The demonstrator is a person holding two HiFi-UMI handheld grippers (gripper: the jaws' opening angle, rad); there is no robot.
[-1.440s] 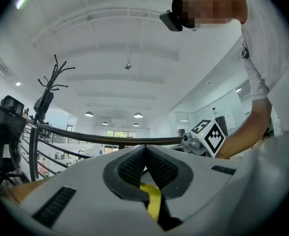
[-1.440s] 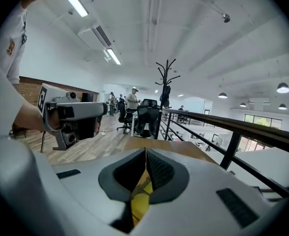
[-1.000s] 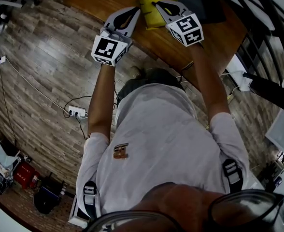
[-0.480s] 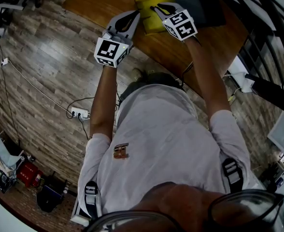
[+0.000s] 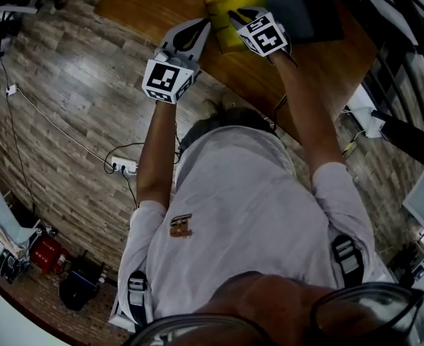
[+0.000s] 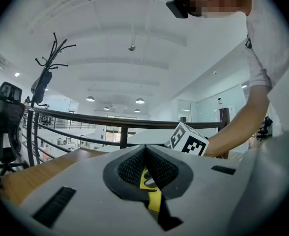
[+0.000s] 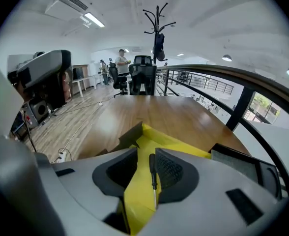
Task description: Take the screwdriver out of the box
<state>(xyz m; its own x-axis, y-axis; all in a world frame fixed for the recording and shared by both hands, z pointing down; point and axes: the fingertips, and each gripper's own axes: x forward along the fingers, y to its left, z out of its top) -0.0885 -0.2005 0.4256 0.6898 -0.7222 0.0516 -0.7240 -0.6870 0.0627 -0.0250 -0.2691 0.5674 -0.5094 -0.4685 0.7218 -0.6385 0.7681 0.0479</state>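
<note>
Right tongs [image 7: 145, 154]: set narrowly apart, gripping nothing. The screwdriver [image 7: 153, 173] lies lengthwise in the gap, close against the right-hand pad, black handle pointing away and thin shaft pointing back toward the camera. It rests on the yellow inside of the box [image 7: 170, 144], so it is not yet out. Left tongs [image 6: 144, 149]: tips closed together, with a sliver of yellow showing in the gap behind them; whether they pinch the box edge is unclear from this angle. The right tongs' marker cube [image 6: 186, 140] sits just beyond them. Head view: left tongs [image 5: 203, 26] at the near-left edge of the box [image 5: 225, 27], right tongs [image 5: 233, 14] over its middle. Box open on the wooden worktop [image 5: 161, 2]. A dark flat slab [image 5: 302, 9] touches the box's right side. Plank floor [image 5: 68, 99] below the worktop edge.
</note>
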